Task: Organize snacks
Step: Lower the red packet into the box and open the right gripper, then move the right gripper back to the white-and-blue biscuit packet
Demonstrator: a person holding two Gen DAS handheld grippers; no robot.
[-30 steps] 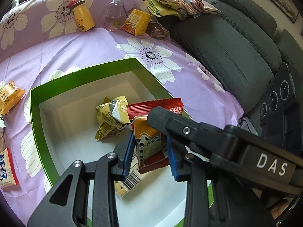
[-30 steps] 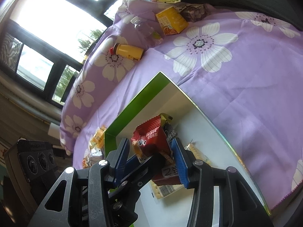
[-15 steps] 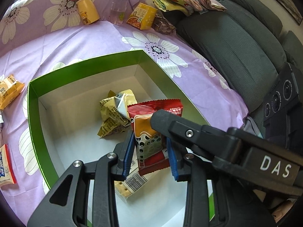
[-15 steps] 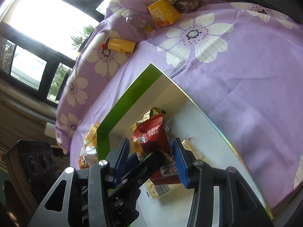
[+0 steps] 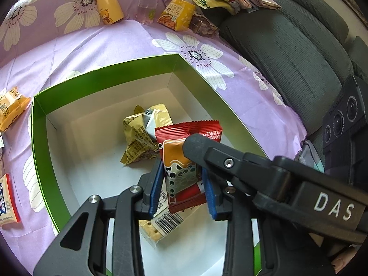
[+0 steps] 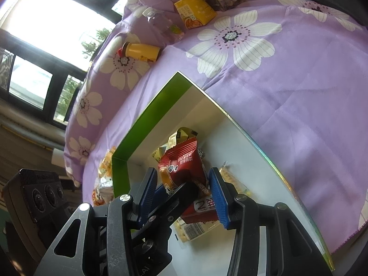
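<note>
A red snack packet [image 5: 184, 161] is held upright over the green-walled box [image 5: 39, 151], between the blue pads of my left gripper [image 5: 181, 188], which is shut on its lower part. My right gripper [image 6: 184, 195] comes from the other side; its jaws stand apart around the same packet [image 6: 181, 163], and I cannot tell if the pads touch it. In the box lie a crumpled yellow packet [image 5: 140, 138], a cracker pack with a barcode [image 5: 168, 225] and a second red packet [image 6: 202, 209].
Loose snacks [image 5: 11, 110] lie on the purple flowered cloth left of the box. A yellow jar [image 5: 108, 11], clear bottle [image 5: 147, 4] and yellow carton [image 5: 177, 13] stand at the back. A grey sofa [image 5: 294, 53] is on the right.
Both grippers and the red packet have risen slightly and pulled back from the box floor; the grips look unchanged.
</note>
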